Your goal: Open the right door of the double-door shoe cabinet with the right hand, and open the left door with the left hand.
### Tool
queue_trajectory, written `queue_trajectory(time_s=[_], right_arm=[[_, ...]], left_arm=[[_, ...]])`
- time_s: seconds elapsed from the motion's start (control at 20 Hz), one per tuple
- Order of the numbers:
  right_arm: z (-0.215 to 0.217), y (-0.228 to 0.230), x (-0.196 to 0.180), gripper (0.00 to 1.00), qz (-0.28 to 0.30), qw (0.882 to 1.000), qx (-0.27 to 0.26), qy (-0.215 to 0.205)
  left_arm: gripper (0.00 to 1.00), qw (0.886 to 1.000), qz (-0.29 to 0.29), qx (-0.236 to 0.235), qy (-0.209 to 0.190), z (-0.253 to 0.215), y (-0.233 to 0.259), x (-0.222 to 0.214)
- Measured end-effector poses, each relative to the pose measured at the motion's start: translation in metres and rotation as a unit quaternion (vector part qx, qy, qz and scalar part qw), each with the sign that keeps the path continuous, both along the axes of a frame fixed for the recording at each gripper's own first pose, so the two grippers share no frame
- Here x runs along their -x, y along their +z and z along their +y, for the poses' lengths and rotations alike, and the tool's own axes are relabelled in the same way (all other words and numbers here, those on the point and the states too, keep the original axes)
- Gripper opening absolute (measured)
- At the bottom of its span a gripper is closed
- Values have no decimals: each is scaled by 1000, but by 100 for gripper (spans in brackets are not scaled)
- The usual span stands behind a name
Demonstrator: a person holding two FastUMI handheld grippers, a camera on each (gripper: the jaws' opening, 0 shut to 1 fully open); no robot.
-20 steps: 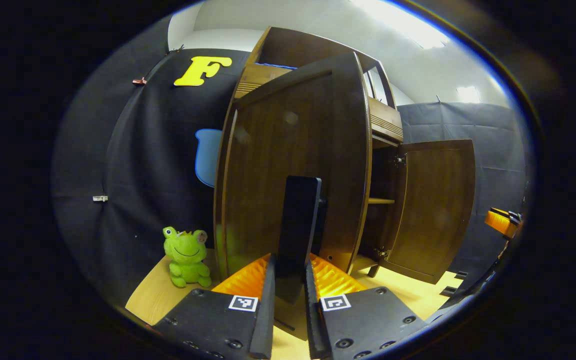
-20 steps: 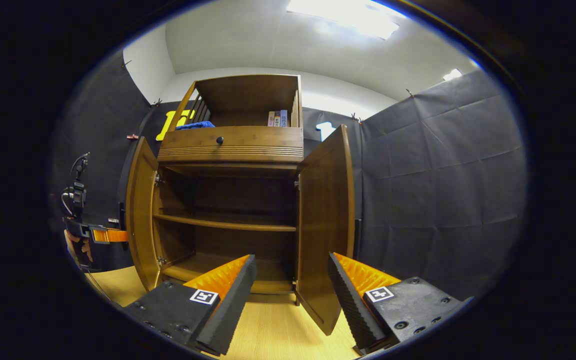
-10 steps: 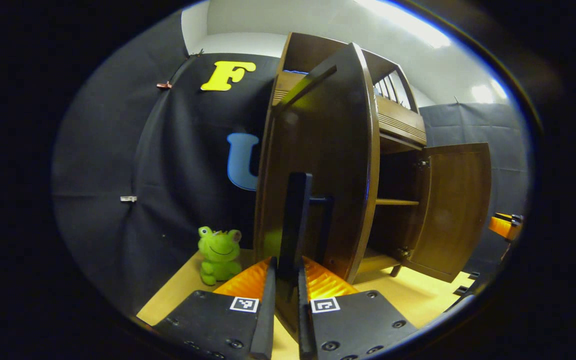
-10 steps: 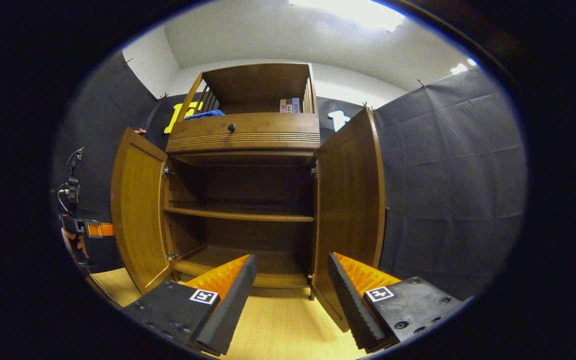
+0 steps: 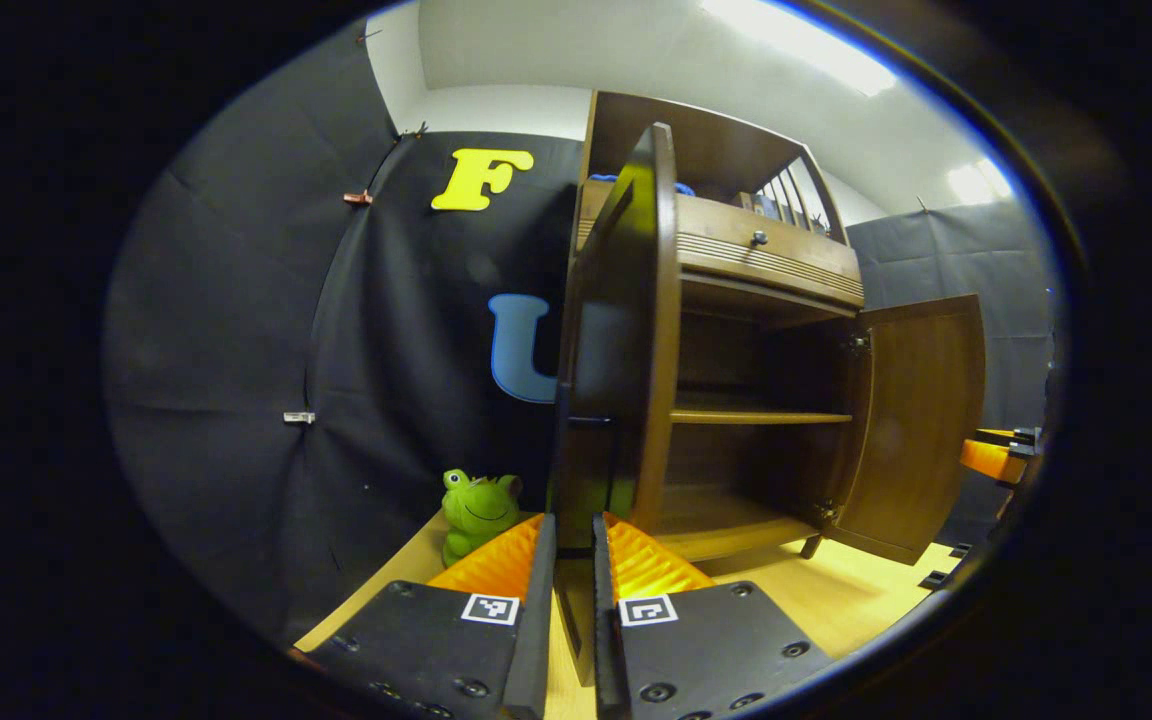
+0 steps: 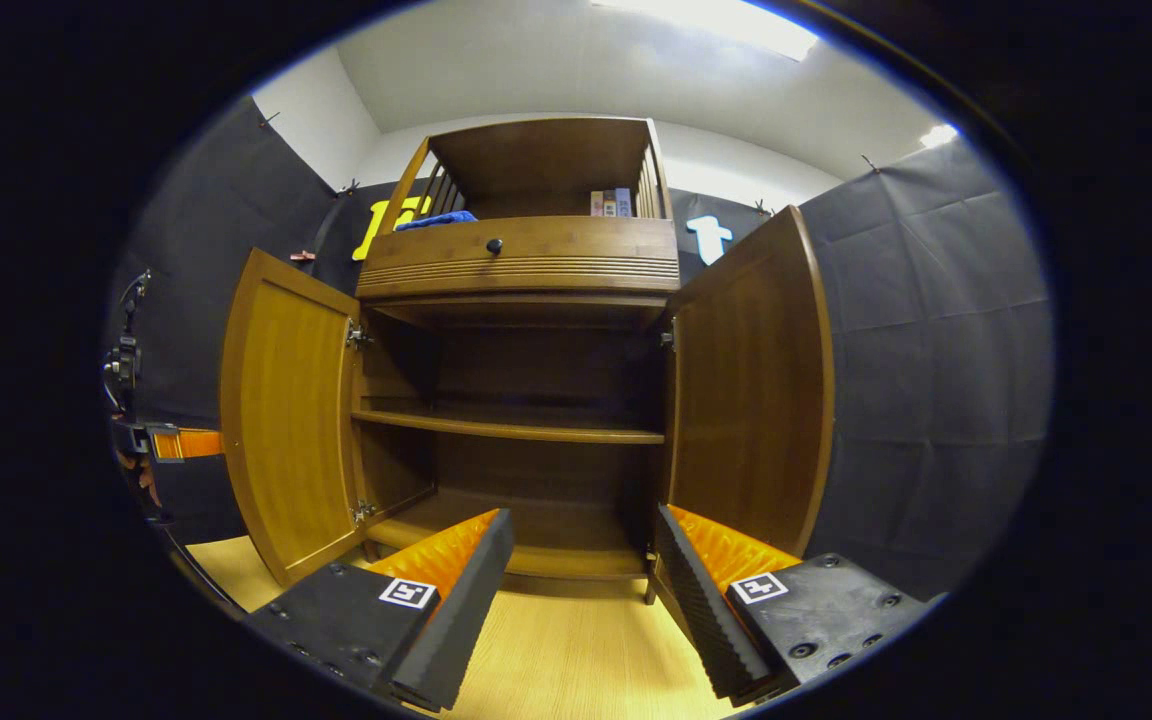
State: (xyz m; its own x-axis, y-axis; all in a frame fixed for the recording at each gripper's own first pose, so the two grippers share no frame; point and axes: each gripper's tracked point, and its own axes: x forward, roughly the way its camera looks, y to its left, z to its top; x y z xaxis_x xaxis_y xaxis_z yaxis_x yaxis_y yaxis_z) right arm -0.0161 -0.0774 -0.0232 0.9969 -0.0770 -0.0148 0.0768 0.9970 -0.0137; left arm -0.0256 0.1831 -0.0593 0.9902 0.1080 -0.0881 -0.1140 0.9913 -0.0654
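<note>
Dark-stained wood makes up the whole shoe cabinet (image 6: 521,270), which stands on the pale wooden floor (image 6: 566,660) against the booth's black cloth wall. In the right gripper view both doors stand swung wide: the left door (image 6: 286,410) angled out on one side, the right door (image 6: 751,390) on the other, with a bare shelf (image 6: 506,430) between them.

The left gripper (image 5: 572,560) has its fingers drawn close together around the lower end of the left door's dark bar handle (image 5: 586,470); whether both actually press on it I cannot tell, since the door is seen edge-on there. The right gripper (image 6: 584,560) hangs in front of the cabinet, fingers spread apart and holding nothing.

As a judgement, these doors are stiff, fairly light panels on hinges: they should swing freely with a gentle pull but resist any sideways twist, so the vertical handle near the free edge is the sensible place to take hold, pulling along the door's arc. Polished wood faces would be slippery to pinch directly.

A green frog plush (image 5: 476,515) sits on the floor beside the cabinet. Square black-and-white markers sit on the gripper bodies; book spines on the top shelf are too small to read.
</note>
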Motion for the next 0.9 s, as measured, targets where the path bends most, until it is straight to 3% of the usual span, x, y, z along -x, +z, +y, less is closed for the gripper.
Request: queue_trajectory(time_s=[0.15,0.2,0.25,0.5,0.75,0.9], right_arm=[[8,-3,-5,91,3,1000,3,14],[13,-3,-6,91,2,1000,1,22],[17,-5,-6,91,2,1000,0,30],[36,-3,-5,94,-3,998,-4,69],[39,-2,-3,97,-2,996,-10,85],[37,1,1,97,-8,996,-9,93]], left_arm=[[22,997,-4,14,-70,-53,7,15],[27,996,-5,13,-89,-67,10,18],[22,995,-9,4,-99,-77,14,19],[28,990,-12,-21,-141,-128,17,4],[85,993,-23,-23,-116,-155,16,-18],[94,994,-17,-33,-106,-166,10,-24]])
